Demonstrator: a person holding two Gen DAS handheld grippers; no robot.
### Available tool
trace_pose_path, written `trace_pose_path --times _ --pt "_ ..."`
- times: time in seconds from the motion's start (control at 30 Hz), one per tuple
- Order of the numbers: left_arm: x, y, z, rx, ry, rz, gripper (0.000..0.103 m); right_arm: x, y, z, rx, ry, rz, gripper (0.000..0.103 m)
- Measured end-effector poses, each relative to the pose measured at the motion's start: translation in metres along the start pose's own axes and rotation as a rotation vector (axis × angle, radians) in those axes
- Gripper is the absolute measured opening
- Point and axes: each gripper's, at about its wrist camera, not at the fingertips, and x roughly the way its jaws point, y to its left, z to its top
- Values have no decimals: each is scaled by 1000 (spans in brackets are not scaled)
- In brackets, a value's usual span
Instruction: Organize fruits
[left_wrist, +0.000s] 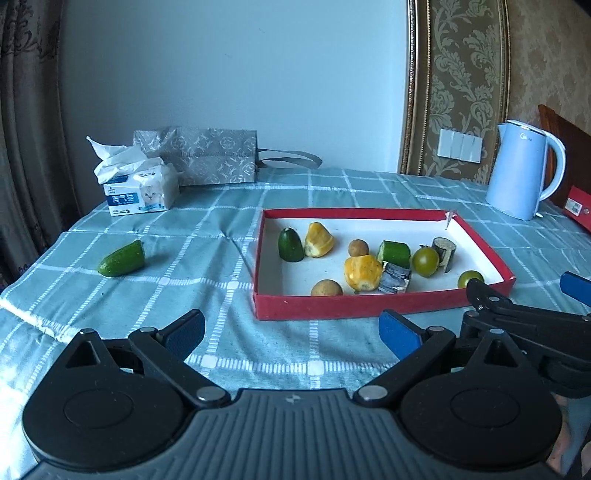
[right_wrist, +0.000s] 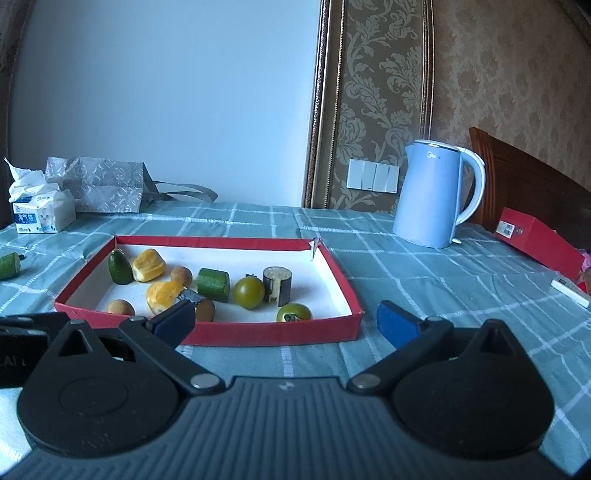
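- One cucumber piece (left_wrist: 122, 259) lies out on the checked cloth of the worktop (left_wrist: 207, 236), well left of the red tray (left_wrist: 347, 306); everything else already sits inside the tray.
- Left gripper (left_wrist: 291, 330) hovers low near the tray's front wall, its fingers spread wide and empty; right gripper (right_wrist: 286, 319) likewise has its fingers wide with nothing between them.
- Fetching that stray piece looks like the step in hand, and the left side is nearer.
- To do it well, I would close across the short width of the piece, since its rounded skin may roll or slip.
- Lift it over the tray wall and set it in the bare left front corner.
- Tissue pack (left_wrist: 142, 192), patterned bag (left_wrist: 207, 155) and blue kettle (left_wrist: 522, 170) stand well back; nothing blocks the path.
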Motion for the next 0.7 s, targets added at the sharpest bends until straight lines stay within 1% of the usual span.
trace_pose_path --times 0.17,0.47,0.57,0.7 --pt "1 1 -1 -2 -4 17 101 3 1 -2 -11 17 -13 103" --pt "2 0 -1 6 -13 34 101 9 0 -5 -8 37 -9 103" --pt "3 -2 -1 22 -19 45 101 10 1 -6 -10 39 -9 103" --pt "4 -2 -1 29 -19 39 101 13 2 -7 -11 44 -8 103"
